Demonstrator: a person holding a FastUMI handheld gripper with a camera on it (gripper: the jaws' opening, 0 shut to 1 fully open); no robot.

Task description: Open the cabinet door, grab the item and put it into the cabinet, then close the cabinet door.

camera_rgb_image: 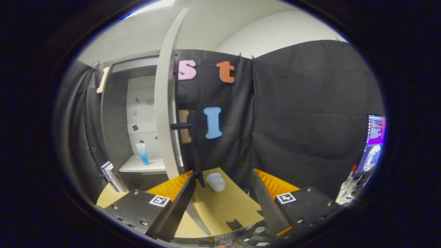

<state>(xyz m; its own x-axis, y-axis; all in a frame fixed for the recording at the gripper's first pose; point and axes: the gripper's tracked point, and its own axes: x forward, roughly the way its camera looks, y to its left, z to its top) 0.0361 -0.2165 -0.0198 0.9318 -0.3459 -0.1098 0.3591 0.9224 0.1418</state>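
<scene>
Gripper view, taken along the two fingers. The gripper (224,193) is held above a tan table (220,210), its fingers spread wide with nothing between them. The cabinet door (165,113) stands open, seen nearly edge-on, with its dark bar handle (181,126) projecting from the door edge toward the booth wall.

Landmark: the open door. To its hinge side lies the cabinet interior (143,113), where a clear tube with a blue lower half (142,153) stands upright on a white shelf (143,166). At the foot of the door, on the handle side, a small pale grey-blue item (216,182) lies on the table, just ahead of the fingers and closer to the left finger than the right. It is judged to be the thing to be stowed. Beyond the door's hinge side, some books (111,176) lean near the cabinet base. Far from the door, past the right finger, a monitor (373,144) glows.

Orientation of the item: rounded and squat; its long axis appears to run away from the gripper toward the booth wall, though which end is which cannot be told.

Risks, as judgement: the item lies close to the door's lower edge, so a descending left finger may strike the door and swing it. A rounded, possibly soft body may roll or squeeze out of an off-centre grip. On placement, the standing tube may be toppled.
</scene>
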